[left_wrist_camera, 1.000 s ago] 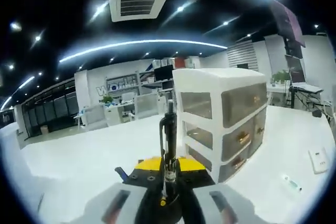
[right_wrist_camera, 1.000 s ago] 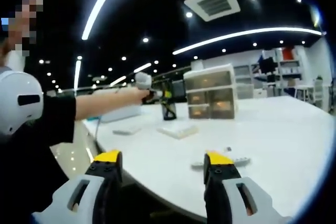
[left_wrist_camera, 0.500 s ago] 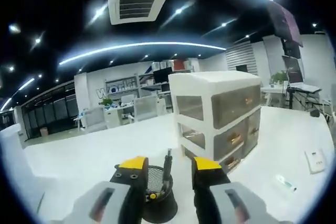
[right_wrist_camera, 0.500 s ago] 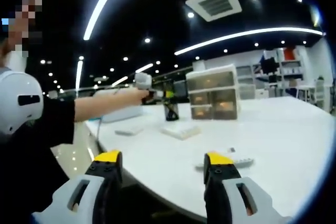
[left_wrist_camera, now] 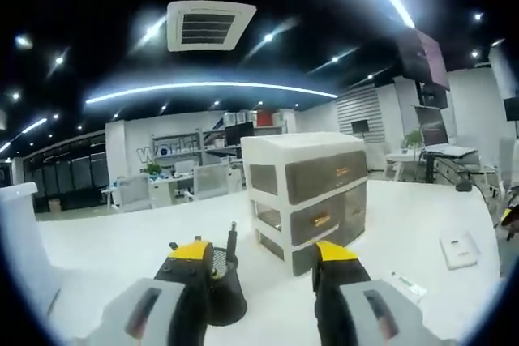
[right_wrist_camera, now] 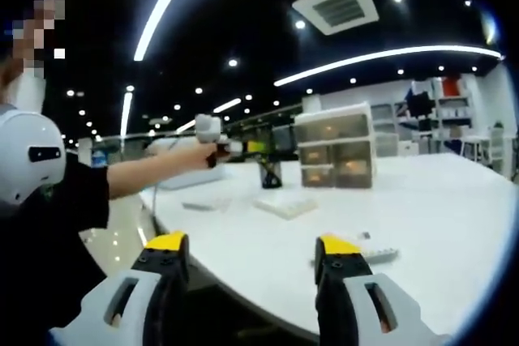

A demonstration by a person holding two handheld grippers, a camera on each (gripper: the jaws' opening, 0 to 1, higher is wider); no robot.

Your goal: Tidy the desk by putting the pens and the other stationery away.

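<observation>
1. Pen (left_wrist_camera: 231,241): slim, dark, stiff stick standing upright in the pen cup, its top just above the rim. Judged light and rigid, with a smooth barrel that could slip; best taken across the middle of the barrel.
2. Pen cup (left_wrist_camera: 220,293): black mesh holder on the white desk (left_wrist_camera: 389,224), just left of the drawer unit and partly behind the left jaw of the left gripper (left_wrist_camera: 263,253). Judged light and easy to tip if knocked.
3. Drawer unit (left_wrist_camera: 304,196): white frame with tinted translucent drawer fronts and small metallic pulls, all drawers closed. Judged the likely store for small stationery; drawers probably slide freely and are best drawn by the pull.
4. Loose stationery, left gripper view: flat white item (left_wrist_camera: 459,249) and a small thin packet-like piece (left_wrist_camera: 405,285) lying on the desk to the right of the drawer unit. Identity too small to tell.
5. Loose stationery, right gripper view: flat white pad or box (right_wrist_camera: 284,206) mid-desk, a thin white piece (right_wrist_camera: 203,205) to its left, and a small pale object (right_wrist_camera: 377,255) near the right gripper (right_wrist_camera: 253,250).
6. Left gripper: jaws spread apart, yellow-tipped, grasping nothing, above the pen cup.
7. Right gripper: jaws spread wide, empty, held back at the near desk edge.
</observation>
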